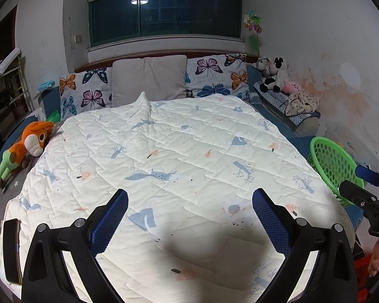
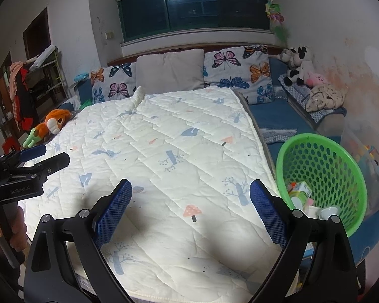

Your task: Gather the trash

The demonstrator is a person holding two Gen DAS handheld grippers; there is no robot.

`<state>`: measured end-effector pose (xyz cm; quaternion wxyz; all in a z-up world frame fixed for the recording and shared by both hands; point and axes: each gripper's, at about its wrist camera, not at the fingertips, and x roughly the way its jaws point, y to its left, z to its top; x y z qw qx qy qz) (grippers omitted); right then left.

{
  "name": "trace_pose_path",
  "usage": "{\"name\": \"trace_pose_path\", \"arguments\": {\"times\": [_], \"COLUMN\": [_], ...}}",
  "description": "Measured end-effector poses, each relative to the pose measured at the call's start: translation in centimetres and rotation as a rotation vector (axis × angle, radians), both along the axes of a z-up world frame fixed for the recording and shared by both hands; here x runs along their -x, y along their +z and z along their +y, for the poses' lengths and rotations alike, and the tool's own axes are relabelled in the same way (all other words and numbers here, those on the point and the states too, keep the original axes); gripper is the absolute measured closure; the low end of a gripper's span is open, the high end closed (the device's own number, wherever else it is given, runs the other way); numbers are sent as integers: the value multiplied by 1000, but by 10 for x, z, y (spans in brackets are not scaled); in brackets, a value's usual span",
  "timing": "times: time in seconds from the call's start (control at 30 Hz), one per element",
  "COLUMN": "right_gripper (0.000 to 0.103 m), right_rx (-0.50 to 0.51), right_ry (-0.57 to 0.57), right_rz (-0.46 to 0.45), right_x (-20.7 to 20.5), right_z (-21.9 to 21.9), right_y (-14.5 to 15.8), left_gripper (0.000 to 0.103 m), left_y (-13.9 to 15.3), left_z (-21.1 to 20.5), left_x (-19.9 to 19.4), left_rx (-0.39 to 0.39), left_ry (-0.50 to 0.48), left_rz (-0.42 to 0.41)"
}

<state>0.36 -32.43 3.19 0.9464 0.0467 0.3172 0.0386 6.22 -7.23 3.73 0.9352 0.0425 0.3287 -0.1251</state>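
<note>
Right gripper agape, hiding basket trash

Bedroom interior. A bed covered by a cream quilt fills the middle, with a grey pillow between two butterfly-print pillows against a dark headboard. Above it, a wide window shows dark glass reflecting a ceiling lamp. The right wall is white with orange stains; a shelf rack stands at left.
</note>
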Motion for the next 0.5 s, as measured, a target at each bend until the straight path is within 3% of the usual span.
{"name": "trace_pose_path", "arguments": {"times": [0.5], "right_gripper": [9], "right_rx": [-1], "right_ry": [8], "right_rz": [2], "right_x": [-2], "right_z": [3], "right_y": [0], "left_gripper": [8], "left_y": [0], "left_z": [-2], "left_x": [0], "left_rx": [-5], "left_ry": [15], "left_rz": [3]}}
